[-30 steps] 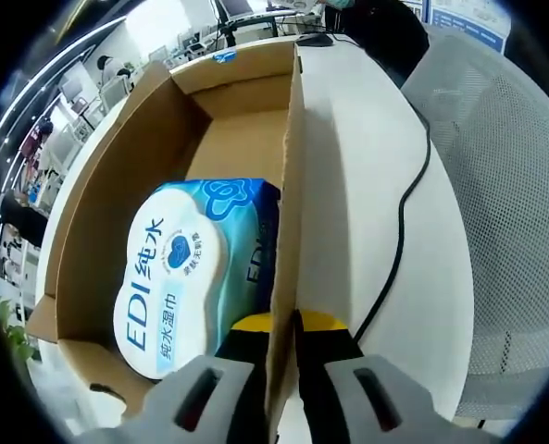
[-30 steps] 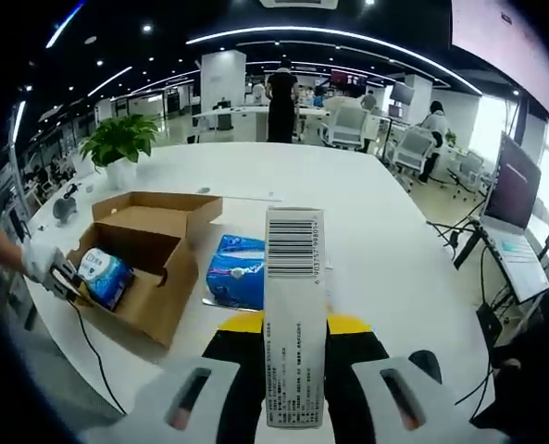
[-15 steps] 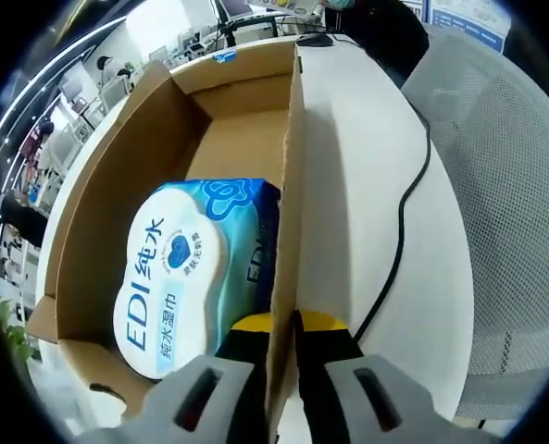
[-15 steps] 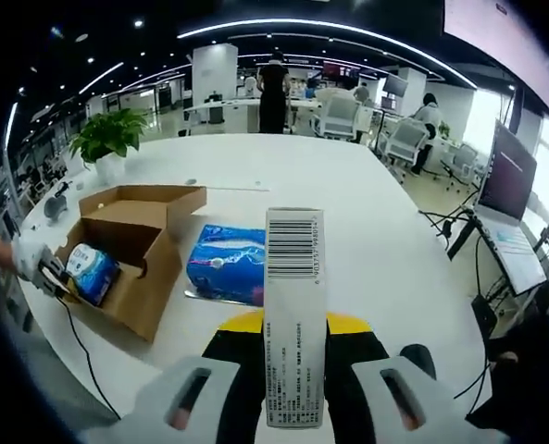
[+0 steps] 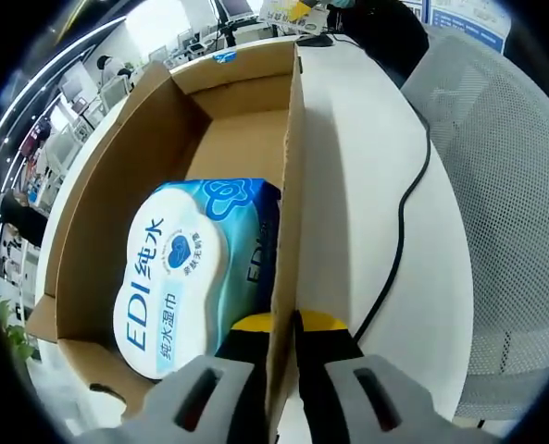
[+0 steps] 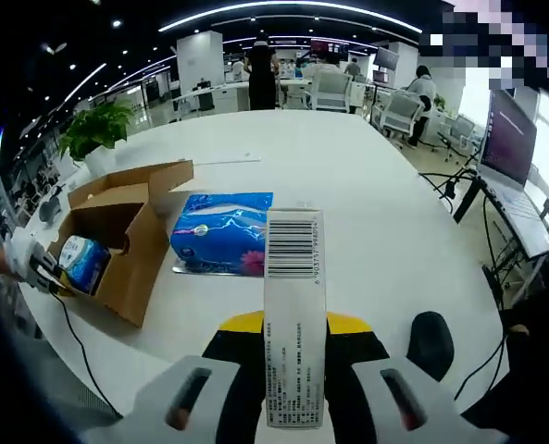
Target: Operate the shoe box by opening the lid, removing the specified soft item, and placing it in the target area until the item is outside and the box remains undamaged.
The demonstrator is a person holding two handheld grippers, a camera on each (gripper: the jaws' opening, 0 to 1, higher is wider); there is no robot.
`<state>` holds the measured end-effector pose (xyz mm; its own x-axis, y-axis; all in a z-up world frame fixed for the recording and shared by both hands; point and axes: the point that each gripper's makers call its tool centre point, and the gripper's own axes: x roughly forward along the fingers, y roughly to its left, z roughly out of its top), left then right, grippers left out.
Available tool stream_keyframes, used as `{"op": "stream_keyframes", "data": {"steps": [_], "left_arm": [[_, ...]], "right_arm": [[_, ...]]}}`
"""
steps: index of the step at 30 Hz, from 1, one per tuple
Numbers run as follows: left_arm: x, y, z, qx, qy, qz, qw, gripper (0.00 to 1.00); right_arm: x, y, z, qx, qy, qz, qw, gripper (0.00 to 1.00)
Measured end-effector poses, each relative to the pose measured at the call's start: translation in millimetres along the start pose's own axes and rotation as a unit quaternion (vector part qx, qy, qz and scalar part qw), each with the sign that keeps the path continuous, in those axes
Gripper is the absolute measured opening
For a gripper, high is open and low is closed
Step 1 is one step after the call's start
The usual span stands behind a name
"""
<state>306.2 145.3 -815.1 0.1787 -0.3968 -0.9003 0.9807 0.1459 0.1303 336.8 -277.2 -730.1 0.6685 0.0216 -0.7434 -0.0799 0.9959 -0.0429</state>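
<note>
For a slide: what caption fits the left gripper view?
Left gripper clamps the box wall; wipes pack lies inside.

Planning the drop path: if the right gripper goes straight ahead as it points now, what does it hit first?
Probably the bare white table. The right gripper, shut on a barcoded pack, points just right of the blue tissue pack; depth is unclear.
</note>
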Motion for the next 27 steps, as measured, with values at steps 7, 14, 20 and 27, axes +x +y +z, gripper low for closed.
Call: {"op": "stream_keyframes", "data": {"steps": [7,14,20,27], "left_arm": [[-0.2,-0.2,0.5,0.001,0.0,0.0,1.0,0.04],[0.3,-0.6,0.3,0.001,0.0,0.0,1.0,0.04],[0.2,-1.1,0.5,0.0,0.0,0.001,1.0,0.04],[0.2,-1.5,0.6,0.001,0.0,0.001,1.0,0.04]], "right_arm": [[9.0,4.0,-16.6,-0.026,0.027,0.009,0.9992,0.19],[18.5,-4.4,-26.6,-0.021,0.046,0.008,0.9987,0.19],[19.8,-7.3,-29.9,-0.01,0.05,0.009,0.9987,0.19],[26.7,-6.9,-29.1,-0.004,0.053,0.018,0.9984,0.19]]}}
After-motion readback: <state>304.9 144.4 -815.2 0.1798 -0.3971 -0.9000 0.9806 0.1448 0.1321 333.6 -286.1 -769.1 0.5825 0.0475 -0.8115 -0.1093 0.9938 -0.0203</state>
